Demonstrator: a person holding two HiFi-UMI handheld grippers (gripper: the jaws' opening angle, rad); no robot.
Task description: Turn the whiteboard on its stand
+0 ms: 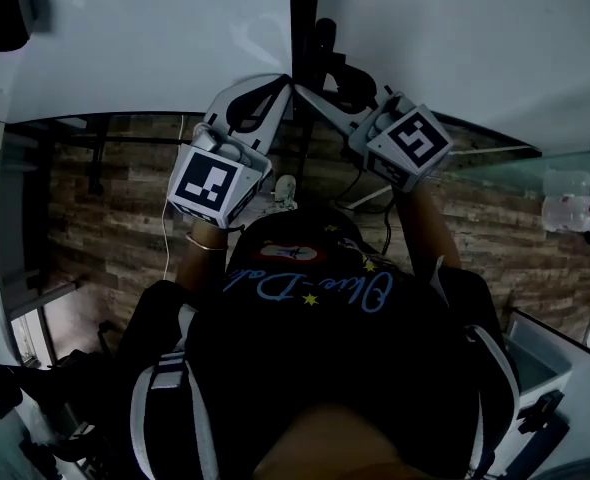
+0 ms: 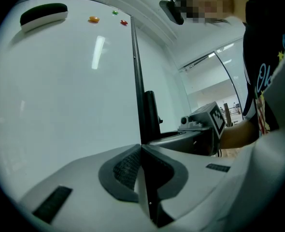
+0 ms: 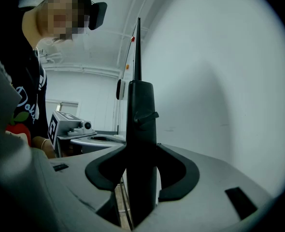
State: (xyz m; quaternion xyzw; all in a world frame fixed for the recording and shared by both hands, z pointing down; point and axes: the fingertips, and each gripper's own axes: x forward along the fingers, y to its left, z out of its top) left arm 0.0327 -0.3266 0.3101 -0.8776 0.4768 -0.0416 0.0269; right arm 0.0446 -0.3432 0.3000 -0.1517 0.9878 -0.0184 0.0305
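Head view: whiteboard (image 1: 145, 48) edge-on to the person, dark frame edge (image 1: 303, 18) dead centre. Judged mid-turn, swing on the stand not yet completed. Meeting at that edge from either side, left gripper (image 1: 278, 90) and right gripper (image 1: 315, 98). Both sets of fingers (image 2: 123, 170) clamped shut on the whiteboard's frame edge. Left of that edge, high on the face: eraser (image 2: 43, 14) and magnets (image 2: 93, 19).
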